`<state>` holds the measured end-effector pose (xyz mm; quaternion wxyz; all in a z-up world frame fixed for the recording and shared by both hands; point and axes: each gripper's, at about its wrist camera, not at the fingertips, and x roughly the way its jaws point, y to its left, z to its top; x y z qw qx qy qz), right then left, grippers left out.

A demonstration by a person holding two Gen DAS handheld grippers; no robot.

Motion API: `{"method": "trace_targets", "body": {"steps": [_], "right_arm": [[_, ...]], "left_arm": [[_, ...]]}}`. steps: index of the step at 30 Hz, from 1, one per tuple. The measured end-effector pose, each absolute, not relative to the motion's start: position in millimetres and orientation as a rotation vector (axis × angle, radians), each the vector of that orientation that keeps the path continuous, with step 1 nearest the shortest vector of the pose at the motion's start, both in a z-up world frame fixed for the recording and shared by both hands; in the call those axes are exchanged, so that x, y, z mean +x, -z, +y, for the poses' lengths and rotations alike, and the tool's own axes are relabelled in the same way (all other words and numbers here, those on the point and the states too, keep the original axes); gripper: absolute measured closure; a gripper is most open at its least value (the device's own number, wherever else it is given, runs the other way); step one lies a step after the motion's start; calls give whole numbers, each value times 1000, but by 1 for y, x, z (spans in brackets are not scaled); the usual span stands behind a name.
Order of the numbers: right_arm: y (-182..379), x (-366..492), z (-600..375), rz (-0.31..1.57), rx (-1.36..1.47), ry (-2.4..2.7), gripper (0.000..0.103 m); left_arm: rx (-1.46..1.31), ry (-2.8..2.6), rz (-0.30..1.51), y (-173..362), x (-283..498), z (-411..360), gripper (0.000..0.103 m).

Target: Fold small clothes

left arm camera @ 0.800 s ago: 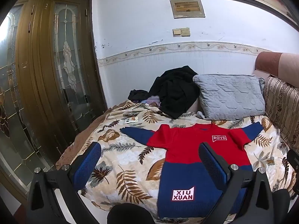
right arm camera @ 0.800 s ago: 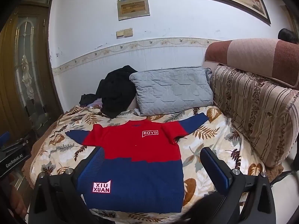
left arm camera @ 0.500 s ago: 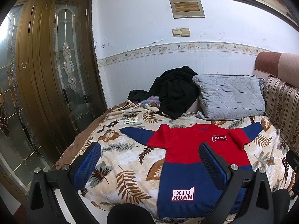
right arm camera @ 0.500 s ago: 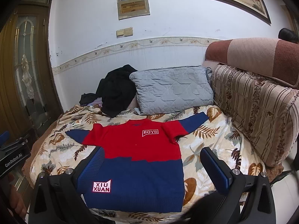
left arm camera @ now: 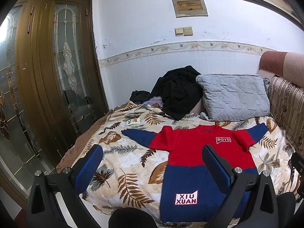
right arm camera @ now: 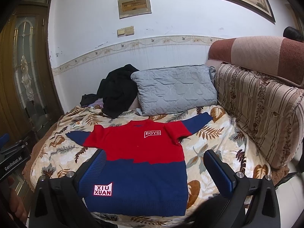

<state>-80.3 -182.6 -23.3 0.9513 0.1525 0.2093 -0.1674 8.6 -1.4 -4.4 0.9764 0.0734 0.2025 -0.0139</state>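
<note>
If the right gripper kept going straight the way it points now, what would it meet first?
Most likely the sweater, around its blue lower half: the open right gripper points down at it with nothing between. Depth is hard to judge.

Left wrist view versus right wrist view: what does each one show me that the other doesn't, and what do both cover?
Only the left wrist view shows the whole glass-panelled wooden door and the small packet on the bedspread.

Only the right wrist view shows the full striped sofa back and the other tool's body at the left edge.

Both show the red and blue sweater spread flat, the grey pillow, the black clothes, and open, empty tools.
</note>
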Motion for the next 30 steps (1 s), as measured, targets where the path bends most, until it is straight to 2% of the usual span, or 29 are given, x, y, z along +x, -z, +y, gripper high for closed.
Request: {"method": "trace_targets", "body": {"steps": [7,19,25,30], "right_arm": [[24,-74,-186,429,312,341,0],[31,-30,-229,461,357,377,0],[67,9,-298,497,485,314,0],[130,61,-417,495,794,188,0]], "left_arm": [[149,26,401,9,12,-1,0],[217,12,483,27,63,-27,0],[121,130,620,66,143,-57,0],[13,202,806,128,243,-95,0]]}}
